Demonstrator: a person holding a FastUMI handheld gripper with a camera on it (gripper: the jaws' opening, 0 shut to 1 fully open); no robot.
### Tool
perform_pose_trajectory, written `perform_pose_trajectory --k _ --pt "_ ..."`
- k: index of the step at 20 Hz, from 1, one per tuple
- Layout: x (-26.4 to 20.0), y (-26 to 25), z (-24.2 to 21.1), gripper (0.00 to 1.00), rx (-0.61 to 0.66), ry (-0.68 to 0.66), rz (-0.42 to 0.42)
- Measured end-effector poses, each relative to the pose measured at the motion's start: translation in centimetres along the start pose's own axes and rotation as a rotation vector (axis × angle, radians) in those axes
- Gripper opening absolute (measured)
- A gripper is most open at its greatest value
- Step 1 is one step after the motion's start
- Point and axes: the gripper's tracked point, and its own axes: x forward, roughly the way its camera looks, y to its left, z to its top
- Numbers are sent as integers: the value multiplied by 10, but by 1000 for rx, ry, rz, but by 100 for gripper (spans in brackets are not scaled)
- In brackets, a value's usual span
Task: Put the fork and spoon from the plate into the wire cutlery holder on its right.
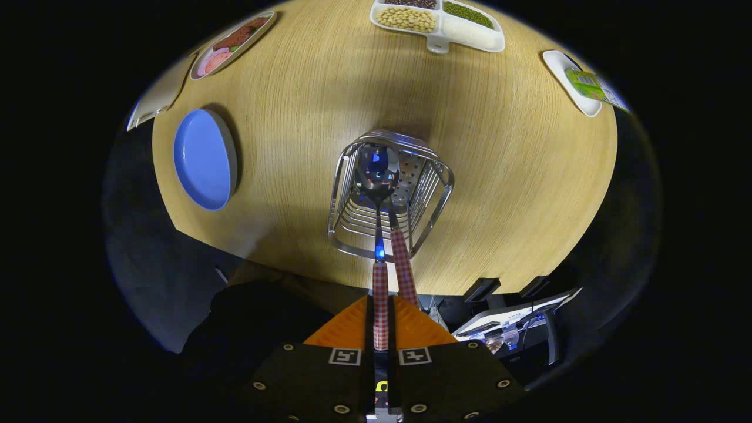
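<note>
The round light-wood table [499, 176] carries a blue round plate [202, 158], well apart to the left of the upright chrome wire cutlery holder [390, 194]. The gripper [380, 320] clamps the red-checked handle of a steel spoon [379, 235]; the bowl sits inside the holder. A matching-handled fork [403, 264] (head obscured) leans in the holder beside it.

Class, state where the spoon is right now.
In the gripper view, the spoon hangs bowl-down over the wire cutlery holder, handle clamped by the gripper, beside another checked handle.
</note>
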Motion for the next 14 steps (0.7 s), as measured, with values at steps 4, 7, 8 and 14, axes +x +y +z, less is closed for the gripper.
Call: perform_pose_trajectory --k 4,7,8,14 --pt "2 2 -7 9 -27 16 4" --pt "1 8 -2 11 -19 12 24" --pt "1 6 1 12 -22 5 21" --pt "-11 14 10 27 8 -59 60"
